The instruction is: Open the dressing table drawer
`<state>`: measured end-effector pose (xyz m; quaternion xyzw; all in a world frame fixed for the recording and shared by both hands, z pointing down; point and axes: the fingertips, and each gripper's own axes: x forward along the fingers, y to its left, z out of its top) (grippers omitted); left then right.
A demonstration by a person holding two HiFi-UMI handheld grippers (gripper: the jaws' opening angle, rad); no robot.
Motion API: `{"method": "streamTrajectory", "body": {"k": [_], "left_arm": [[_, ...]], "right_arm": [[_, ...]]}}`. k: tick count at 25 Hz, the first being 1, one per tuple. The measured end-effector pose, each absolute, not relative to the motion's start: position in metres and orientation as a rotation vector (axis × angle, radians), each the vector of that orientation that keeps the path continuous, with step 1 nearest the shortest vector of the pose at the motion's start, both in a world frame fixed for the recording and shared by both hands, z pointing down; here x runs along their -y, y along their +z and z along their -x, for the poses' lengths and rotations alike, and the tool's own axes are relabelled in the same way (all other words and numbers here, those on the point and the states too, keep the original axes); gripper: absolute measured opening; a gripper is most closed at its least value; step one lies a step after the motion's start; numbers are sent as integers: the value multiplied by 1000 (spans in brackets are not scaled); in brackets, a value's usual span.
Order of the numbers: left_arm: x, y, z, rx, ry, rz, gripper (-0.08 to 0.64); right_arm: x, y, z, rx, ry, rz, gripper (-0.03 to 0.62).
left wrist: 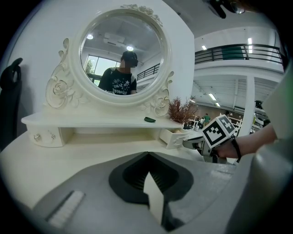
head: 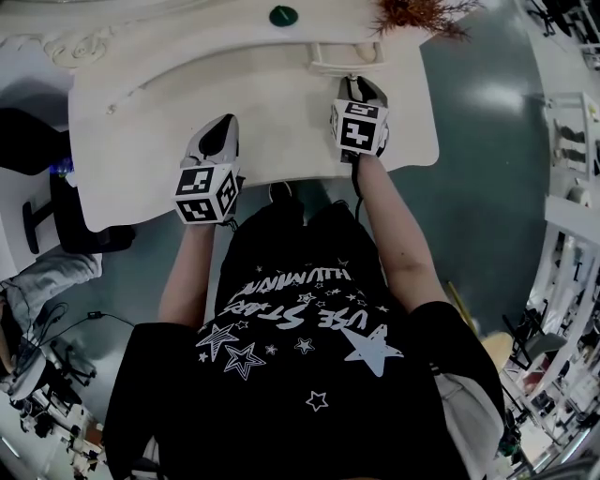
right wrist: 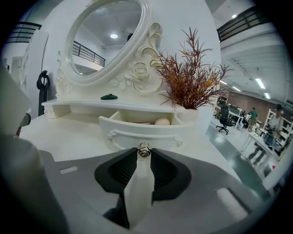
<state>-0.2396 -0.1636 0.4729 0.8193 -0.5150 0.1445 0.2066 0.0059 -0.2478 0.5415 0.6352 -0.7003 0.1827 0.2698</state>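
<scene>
The small right drawer (right wrist: 137, 129) of the white dressing table (head: 187, 103) stands pulled out, with a pale round item (right wrist: 161, 121) lying inside it. My right gripper (right wrist: 144, 153) is shut on the drawer's metal knob (right wrist: 144, 149) at the middle of its front. In the head view the right gripper (head: 354, 82) reaches the drawer (head: 345, 58) at the table's back right. My left gripper (left wrist: 147, 155) hovers over the tabletop with its jaws shut and nothing between them; in the head view this left gripper (head: 223, 127) is near the table's front middle.
An oval mirror (left wrist: 122, 55) rises behind the shelf. A dried reddish plant (right wrist: 190, 84) stands right of the drawer, and a small green object (head: 283, 15) lies on the shelf. A second drawer (left wrist: 43, 136) sits at the shelf's left end. A black chair (head: 56, 216) is left of the table.
</scene>
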Motion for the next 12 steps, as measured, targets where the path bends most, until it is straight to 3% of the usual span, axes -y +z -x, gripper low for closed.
{"method": "streamTrajectory", "body": {"k": [12], "left_arm": [[153,477,240,1428,405,-2276,0]], "right_arm": [[237,542,-4,1890,496,-1717,126]]}}
